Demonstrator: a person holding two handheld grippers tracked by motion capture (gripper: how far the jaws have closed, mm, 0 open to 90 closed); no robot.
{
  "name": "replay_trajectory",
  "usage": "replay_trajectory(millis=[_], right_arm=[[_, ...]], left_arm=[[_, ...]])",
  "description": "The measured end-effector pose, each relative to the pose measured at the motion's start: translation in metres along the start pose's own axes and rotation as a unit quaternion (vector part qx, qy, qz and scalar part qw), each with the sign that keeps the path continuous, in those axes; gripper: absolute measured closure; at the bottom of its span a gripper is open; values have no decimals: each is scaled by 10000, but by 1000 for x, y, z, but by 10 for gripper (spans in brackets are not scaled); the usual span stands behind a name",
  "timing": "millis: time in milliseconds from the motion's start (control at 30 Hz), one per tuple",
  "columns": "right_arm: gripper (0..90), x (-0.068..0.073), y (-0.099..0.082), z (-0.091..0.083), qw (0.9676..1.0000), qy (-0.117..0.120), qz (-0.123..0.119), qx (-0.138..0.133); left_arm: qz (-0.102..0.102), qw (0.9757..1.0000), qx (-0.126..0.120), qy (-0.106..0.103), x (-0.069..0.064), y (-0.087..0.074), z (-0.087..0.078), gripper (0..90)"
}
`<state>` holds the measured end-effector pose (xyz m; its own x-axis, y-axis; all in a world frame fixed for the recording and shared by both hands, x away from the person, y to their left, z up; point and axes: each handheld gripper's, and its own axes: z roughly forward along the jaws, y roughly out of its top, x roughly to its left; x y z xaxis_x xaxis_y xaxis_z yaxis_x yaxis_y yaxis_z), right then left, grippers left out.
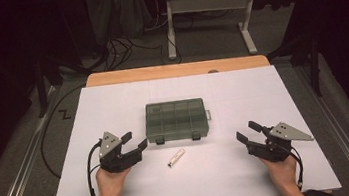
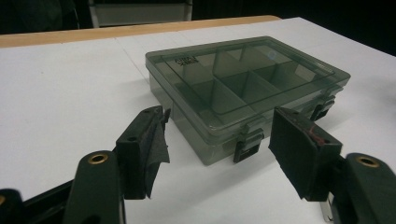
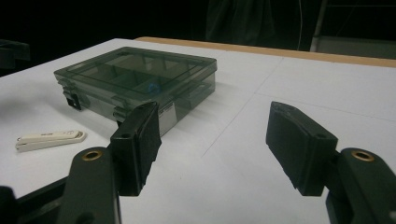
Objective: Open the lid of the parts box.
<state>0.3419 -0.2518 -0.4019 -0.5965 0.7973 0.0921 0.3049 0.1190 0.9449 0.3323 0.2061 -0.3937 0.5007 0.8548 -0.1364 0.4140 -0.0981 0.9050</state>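
A smoky transparent compartment box (image 1: pixel 177 120) lies closed in the middle of the white table, its two latches facing the person. The same box (image 2: pixel 243 88) sits just past my left gripper's jaws, and the box (image 3: pixel 137 79) lies off to the left in the right gripper view. A small white nail clipper (image 1: pixel 176 158) lies in front of the box; the clipper (image 3: pixel 49 138) lies flat on the table. My left gripper (image 1: pixel 134 142) is open near the box's front left corner. My right gripper (image 1: pixel 248 132) is open at the right, apart from the box. Both hold nothing.
The white sheet (image 1: pixel 113 105) covers the table, with a wooden edge (image 1: pixel 174 70) at the far side. Beyond it stand a metal desk frame (image 1: pixel 208 18) and floor cables (image 1: pixel 121 49).
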Motion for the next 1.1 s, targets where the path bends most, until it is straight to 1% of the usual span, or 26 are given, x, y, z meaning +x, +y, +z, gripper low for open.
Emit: replay_trajectory(millis=[400, 1100], right_arm=[[381, -1, 2, 10, 9999, 68, 52, 53], [391, 1, 5, 26, 9998, 147, 49, 100]], left_arm=[[11, 10000, 28, 84, 4, 0, 2, 358], [60, 9999, 29, 124, 7, 1, 9, 362]])
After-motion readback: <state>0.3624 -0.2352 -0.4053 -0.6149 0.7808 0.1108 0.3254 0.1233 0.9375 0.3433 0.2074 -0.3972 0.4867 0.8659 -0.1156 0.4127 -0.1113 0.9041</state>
